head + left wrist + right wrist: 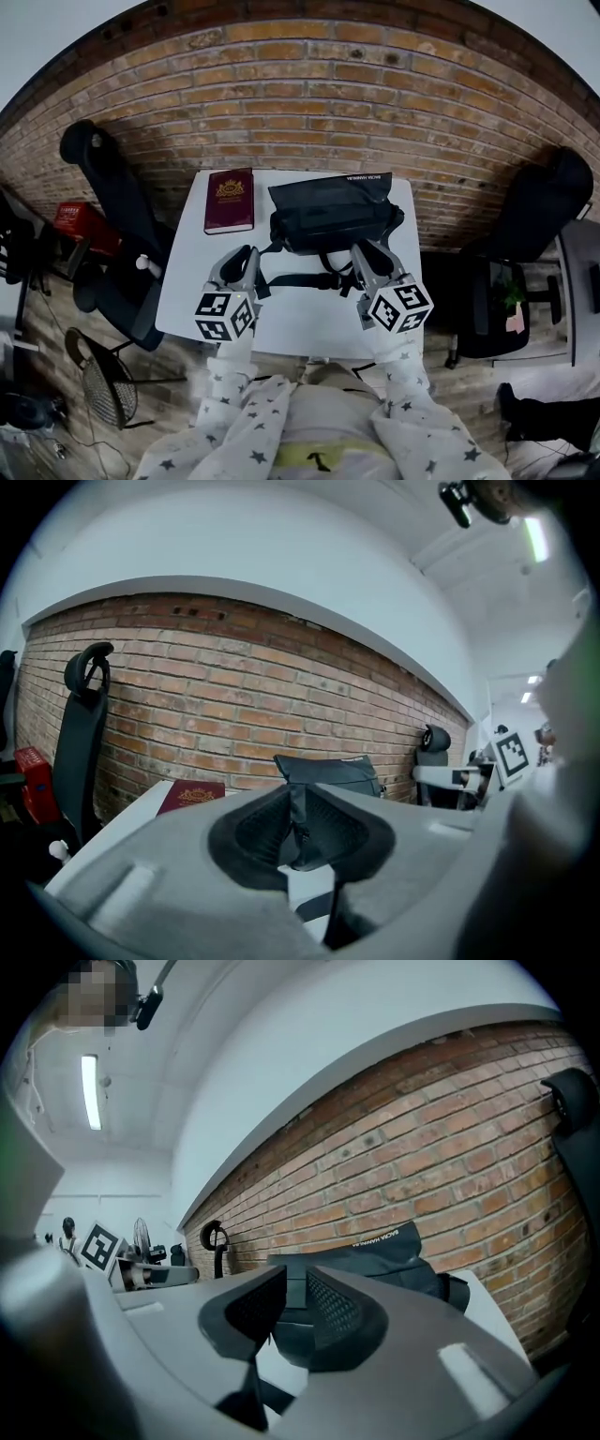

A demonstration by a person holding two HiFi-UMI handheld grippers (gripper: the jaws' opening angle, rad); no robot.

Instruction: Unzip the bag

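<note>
Black bag (333,216) is laid at the far side of the white table (187,300), near the brick wall (300,103), with a maroon book (230,200) just beside it on the left. The left gripper (246,255) is held near its left front corner, jaws parted by a narrow slit, nothing pinched. The right gripper (366,251) is held near the right front corner, jaws spread wider and empty.
</note>
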